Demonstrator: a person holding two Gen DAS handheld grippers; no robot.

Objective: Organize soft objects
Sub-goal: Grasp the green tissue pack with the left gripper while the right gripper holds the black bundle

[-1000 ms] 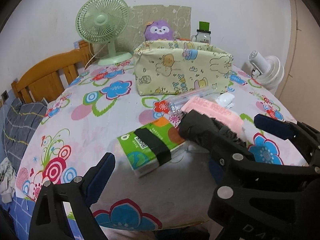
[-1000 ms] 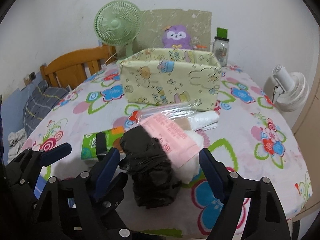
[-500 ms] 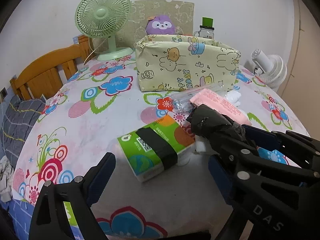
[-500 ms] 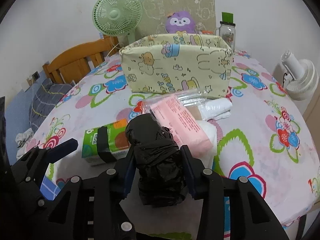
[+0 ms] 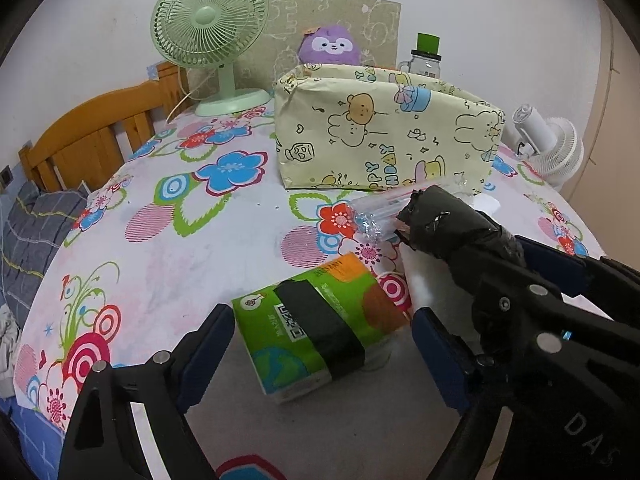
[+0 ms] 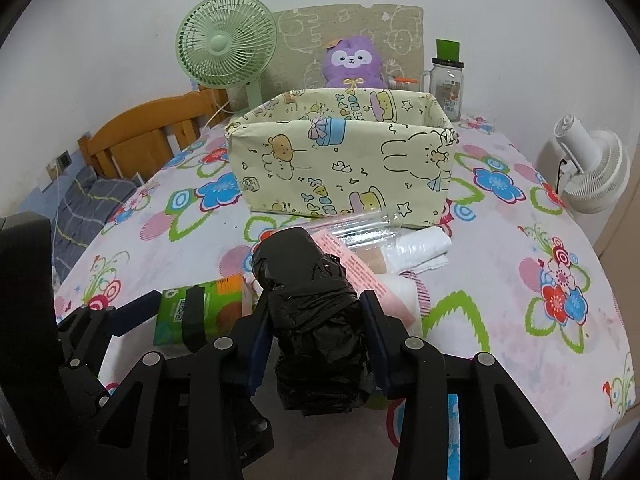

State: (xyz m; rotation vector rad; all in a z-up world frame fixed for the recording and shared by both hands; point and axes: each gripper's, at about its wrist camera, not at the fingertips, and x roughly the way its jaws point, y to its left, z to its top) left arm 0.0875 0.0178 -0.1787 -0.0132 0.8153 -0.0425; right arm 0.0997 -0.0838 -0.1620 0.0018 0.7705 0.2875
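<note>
Two grippers over the flowered tabletop point(image 6: 520, 264). Since half a second ago, right gripper point(image 6: 316, 320) risen with the black plastic-wrapped bundle point(image 6: 316, 304), bundle now clear of the pink pack point(image 6: 360, 272) it lay against; a second ago those fingers point(image 6: 256, 332) stood wide apart around it. Now pinching the bundle on both sides, blue pads pressed into the crinkled wrap, bundle jutting forward beyond the tips toward the yellow cartoon-print fabric box point(image 6: 340, 168).

Left gripper point(image 5: 320, 344) closer to the green tissue pack point(image 5: 316, 324) than before. Fingers point(image 5: 204, 352) spread wide, tissue pack lying flat on the tabletop between them, black band across its middle, touched by neither pad so far as can be seen.

From the left wrist view: bundle point(image 5: 452, 224) seen side-on, held aloft in the right gripper point(image 5: 520, 264), near end over a clear cellophane bag point(image 5: 380, 208); pink pack hidden behind it. From the right wrist view only: open top of the fabric box, folded white cloth point(image 6: 420, 248) beside the cellophane bag point(image 6: 356, 228), tissue pack point(image 6: 200, 312) partly behind the left finger. Green desk fan point(image 6: 228, 48), purple plush toy point(image 6: 352, 64) and green-lidded glass jar point(image 6: 448, 84) behind the box; white fan point(image 6: 592, 172) off the tabletop's right edge.
</note>
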